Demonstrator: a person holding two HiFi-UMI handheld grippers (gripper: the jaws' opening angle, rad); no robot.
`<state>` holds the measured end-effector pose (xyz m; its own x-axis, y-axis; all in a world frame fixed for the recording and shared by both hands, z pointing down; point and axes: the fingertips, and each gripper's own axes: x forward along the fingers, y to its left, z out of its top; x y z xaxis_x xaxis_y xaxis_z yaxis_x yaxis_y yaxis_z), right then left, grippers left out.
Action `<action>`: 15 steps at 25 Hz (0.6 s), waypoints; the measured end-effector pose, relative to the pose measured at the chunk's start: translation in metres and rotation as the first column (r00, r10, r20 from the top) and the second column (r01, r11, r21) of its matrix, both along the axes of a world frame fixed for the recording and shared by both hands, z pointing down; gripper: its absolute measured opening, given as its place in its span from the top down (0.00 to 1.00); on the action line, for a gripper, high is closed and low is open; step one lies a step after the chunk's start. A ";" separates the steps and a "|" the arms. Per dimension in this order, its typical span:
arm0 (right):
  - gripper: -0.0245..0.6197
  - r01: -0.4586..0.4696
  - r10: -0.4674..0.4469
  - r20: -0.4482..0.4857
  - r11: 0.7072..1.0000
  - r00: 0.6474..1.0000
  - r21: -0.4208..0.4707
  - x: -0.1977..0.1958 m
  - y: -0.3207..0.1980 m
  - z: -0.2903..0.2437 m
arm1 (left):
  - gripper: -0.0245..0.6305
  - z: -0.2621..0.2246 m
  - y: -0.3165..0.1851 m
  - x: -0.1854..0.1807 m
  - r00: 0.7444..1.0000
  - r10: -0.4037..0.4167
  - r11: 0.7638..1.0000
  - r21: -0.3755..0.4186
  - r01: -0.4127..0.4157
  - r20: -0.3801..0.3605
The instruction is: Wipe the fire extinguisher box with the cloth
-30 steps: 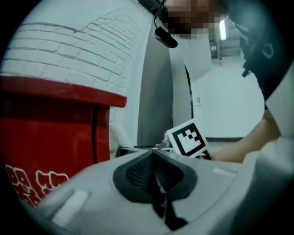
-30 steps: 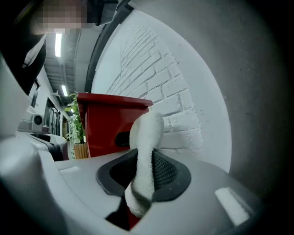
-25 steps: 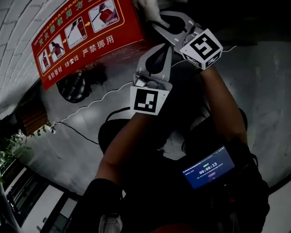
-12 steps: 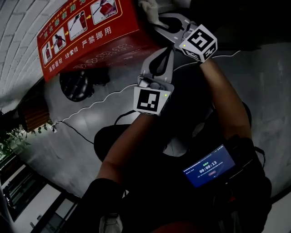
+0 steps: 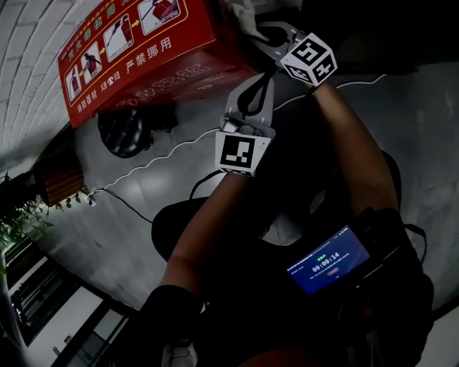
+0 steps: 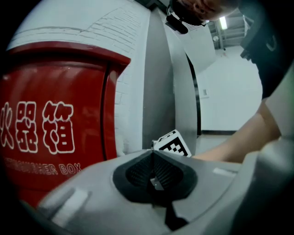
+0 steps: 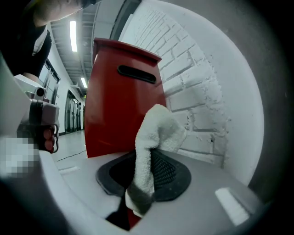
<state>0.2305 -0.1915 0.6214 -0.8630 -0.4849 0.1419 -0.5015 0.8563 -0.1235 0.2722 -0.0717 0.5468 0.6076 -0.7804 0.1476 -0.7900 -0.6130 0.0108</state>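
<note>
**Cloth pinched at the corner of the red box**

At far left, a white-painted brick wall (image 5: 29, 43) is curving away, its mortar lines rough and shallow. Against it the fire extinguisher box (image 5: 143, 50) is standing: a glossy red, flat-sided metal cabinet carrying white characters and a strip of instruction pictures. In the left gripper view its front (image 6: 55, 119) is filling the left half. In the right gripper view its side (image 7: 119, 105) is showing a dark slot handle near the top. A thin pale cable (image 5: 158, 161) is snaking across the smooth grey floor beside it.

The left gripper (image 5: 257, 82) is hovering near the box's edge with its jaws pressed together on nothing. Its ribbed black pads (image 6: 138, 172) are meeting at a seam.

Further right, the right gripper (image 5: 251, 32) is clamping a cloth (image 7: 158, 128), a thick white terry piece with a nubbly pile, folded over and rising from between the jaws. In the head view the cloth (image 5: 240, 14) is lying at the box's corner; whether it is touching cannot be told.
</note>
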 end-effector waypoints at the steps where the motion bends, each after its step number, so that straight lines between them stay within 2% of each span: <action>1: 0.84 -0.001 0.000 -0.011 1.000 1.000 -0.016 0.000 0.000 0.009 | 0.96 0.004 -0.001 -0.001 1.000 -0.002 1.000 -0.012 0.002 0.001; 11: 0.84 -0.076 0.074 -0.023 0.983 0.997 -0.165 0.000 -0.007 0.078 | 0.96 0.043 -0.009 -0.001 0.999 -0.006 0.996 -0.085 0.010 0.040; 15: 0.84 -0.103 0.091 -0.060 0.967 0.994 -0.234 0.001 -0.004 0.113 | 0.96 0.060 -0.007 -0.002 1.000 -0.012 0.989 -0.147 0.016 0.028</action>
<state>0.2313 -0.1956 0.7341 -0.8029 -0.5134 0.3031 -0.5909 0.7526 -0.2905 0.2706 -0.0789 0.6073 0.5910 -0.7575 0.2773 -0.7998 -0.5951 0.0790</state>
